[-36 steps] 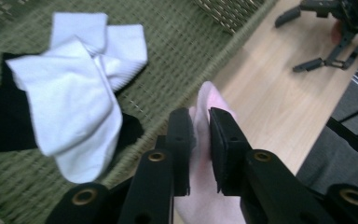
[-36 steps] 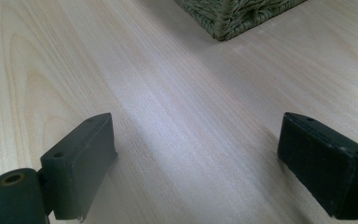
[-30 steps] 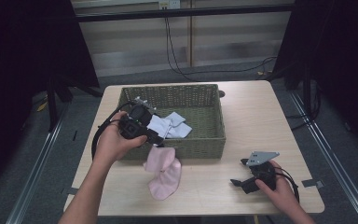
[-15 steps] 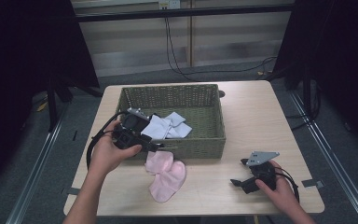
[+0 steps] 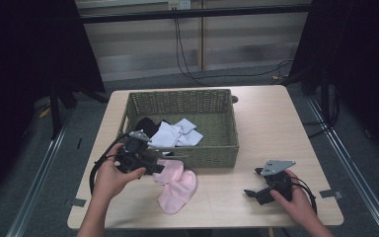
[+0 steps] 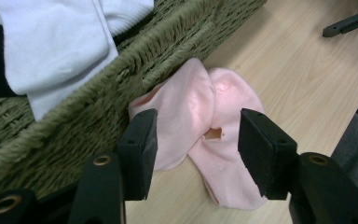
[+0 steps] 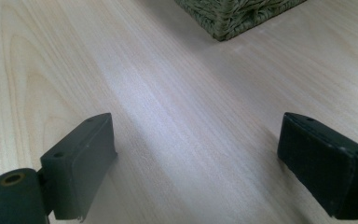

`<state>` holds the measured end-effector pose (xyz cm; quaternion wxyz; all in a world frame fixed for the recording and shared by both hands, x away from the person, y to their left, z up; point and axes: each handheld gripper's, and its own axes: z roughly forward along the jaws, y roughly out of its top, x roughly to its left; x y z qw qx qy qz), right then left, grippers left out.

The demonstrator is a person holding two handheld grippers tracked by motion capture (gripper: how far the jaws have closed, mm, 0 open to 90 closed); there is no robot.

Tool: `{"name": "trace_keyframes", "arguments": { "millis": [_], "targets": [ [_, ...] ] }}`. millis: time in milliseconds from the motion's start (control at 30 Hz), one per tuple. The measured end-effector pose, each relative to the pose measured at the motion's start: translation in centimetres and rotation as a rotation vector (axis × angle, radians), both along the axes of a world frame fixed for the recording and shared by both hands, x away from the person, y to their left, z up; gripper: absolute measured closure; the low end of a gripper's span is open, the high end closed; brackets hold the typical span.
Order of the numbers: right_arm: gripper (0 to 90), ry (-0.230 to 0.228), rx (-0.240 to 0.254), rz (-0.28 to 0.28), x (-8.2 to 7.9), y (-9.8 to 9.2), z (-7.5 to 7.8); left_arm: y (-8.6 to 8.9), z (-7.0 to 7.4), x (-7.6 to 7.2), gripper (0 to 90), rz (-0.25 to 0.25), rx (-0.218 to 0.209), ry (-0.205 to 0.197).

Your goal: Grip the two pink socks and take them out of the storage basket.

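The pink socks (image 6: 200,135) lie crossed on the table (image 5: 276,123), touching the wicker basket's (image 5: 212,153) near wall. Soft, light and limp, they should bunch easily; pinch where they overlap. The left gripper (image 6: 196,154) gapes above them; the right gripper (image 5: 254,191) rests wide, empty.

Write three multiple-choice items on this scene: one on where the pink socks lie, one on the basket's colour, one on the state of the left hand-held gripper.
1. The pink socks lie:
A. inside the basket
B. on the table against the basket's near wall
C. in the right hand-held gripper

2. The basket is:
A. olive green
B. red
C. blue

3. The left hand-held gripper is:
A. shut on a sock
B. open above the socks
C. inside the basket

Answers: B, the socks rest on wood beside the weave; A, its weave is green; B, its jaws stand apart, gripping nothing.
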<state>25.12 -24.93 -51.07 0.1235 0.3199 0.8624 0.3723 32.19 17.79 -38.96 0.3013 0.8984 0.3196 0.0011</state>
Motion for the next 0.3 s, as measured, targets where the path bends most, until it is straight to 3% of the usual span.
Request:
{"name": "trace_keyframes", "arguments": {
  "millis": [133, 300],
  "targets": [
    [10.4, -0.001, 0.000, 0.001, 0.0, 0.0, 0.0, 0.0, -0.8, -0.1, 45.1, 0.002, -0.022, 0.003],
    [10.4, -0.001, 0.000, 0.001, 0.0, 0.0, 0.0, -0.5, -1.5, -0.2, 44.0, -0.018, -0.018, 0.004]
  ]
}}
